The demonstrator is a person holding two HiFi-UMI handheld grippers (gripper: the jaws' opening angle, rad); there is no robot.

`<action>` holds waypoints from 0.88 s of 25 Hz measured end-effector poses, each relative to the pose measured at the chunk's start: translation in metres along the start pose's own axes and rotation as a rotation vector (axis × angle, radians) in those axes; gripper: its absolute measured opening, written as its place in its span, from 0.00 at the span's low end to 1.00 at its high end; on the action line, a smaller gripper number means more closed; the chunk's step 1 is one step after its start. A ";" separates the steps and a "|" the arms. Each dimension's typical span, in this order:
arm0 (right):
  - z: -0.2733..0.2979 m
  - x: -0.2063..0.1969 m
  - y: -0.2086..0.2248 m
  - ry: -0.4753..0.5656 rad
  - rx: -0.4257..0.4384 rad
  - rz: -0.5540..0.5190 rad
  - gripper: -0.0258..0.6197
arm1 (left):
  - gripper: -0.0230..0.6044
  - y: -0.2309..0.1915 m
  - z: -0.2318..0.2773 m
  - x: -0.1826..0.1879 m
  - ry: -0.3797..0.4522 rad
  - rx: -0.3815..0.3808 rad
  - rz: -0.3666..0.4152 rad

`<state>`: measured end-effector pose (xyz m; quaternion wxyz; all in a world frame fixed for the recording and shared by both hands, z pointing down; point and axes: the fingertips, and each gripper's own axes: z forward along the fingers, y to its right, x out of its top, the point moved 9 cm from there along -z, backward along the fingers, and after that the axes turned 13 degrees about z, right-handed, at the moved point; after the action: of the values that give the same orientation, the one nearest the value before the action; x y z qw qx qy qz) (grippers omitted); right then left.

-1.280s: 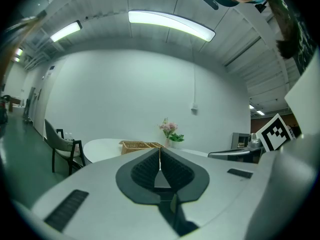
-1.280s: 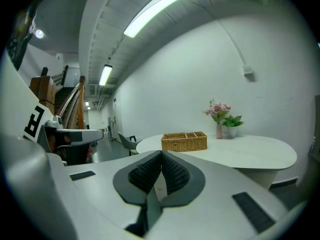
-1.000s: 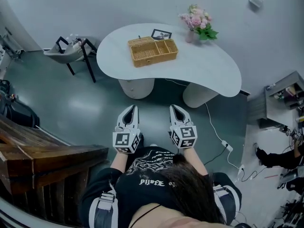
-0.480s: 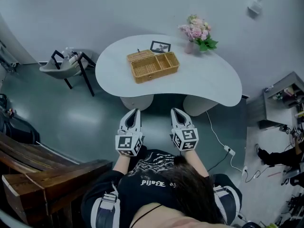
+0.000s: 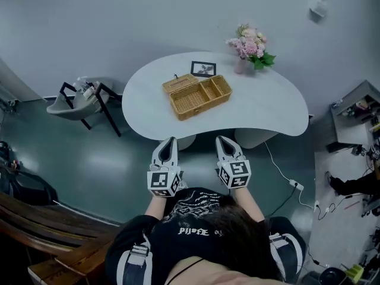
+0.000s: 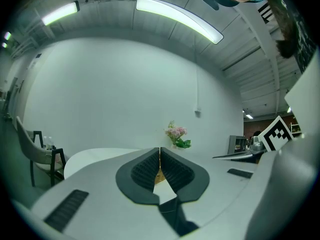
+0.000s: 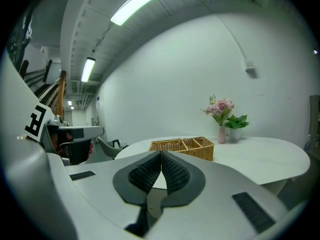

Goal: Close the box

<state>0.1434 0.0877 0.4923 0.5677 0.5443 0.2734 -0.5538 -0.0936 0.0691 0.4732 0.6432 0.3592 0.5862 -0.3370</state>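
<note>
Head view: the person's head and shoulders fill the bottom edge, and the hands are hidden under the marker cubes. The left claw [image 5: 170,141] and right claw [image 5: 221,140] point side by side at the near edge of the white tabletop [image 5: 270,108], both short of it. Each looks clenched from above. The wicker box [image 5: 198,95] sits near the middle of the tabletop, well apart from both claws. Two open compartments show at its right end. Whether the flat wicker panel at its left is a lid folded back or one lying over a section, I cannot tell. A small frame [image 5: 203,69] lies just behind the box, flowers [image 5: 249,45] stand at the far right edge, and a chair [image 5: 83,97] stands off to the left.

Left gripper view: the left claw [image 6: 160,150] is clenched, pads meeting, nothing between them. The claw's own body covers most of the tabletop [image 6: 95,156]. Only a sliver of the box [image 6: 159,177] shows through the gap below the pads. The flowers [image 6: 176,134] rise above the jaws.

Right gripper view: the right claw [image 7: 161,154] is clenched and empty too. The box [image 7: 187,146] shows clearly beyond it, its dividers visible, its near bottom edge cut off by the claw. The flowers [image 7: 222,109] stand to its right.
</note>
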 end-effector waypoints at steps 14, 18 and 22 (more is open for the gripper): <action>0.066 0.010 -0.023 0.003 -0.005 0.014 0.08 | 0.08 -0.071 0.029 -0.011 -0.024 -0.004 -0.012; 0.089 0.018 -0.018 -0.013 0.026 -0.005 0.08 | 0.08 -0.079 0.038 -0.015 -0.037 0.023 -0.024; 0.119 0.033 -0.006 -0.021 0.030 -0.002 0.08 | 0.08 -0.088 0.056 -0.017 -0.056 0.054 -0.029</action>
<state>0.1109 -0.0313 0.4911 0.5618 0.5466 0.2597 -0.5640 -0.1416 -0.0243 0.4877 0.6446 0.3585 0.5635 -0.3720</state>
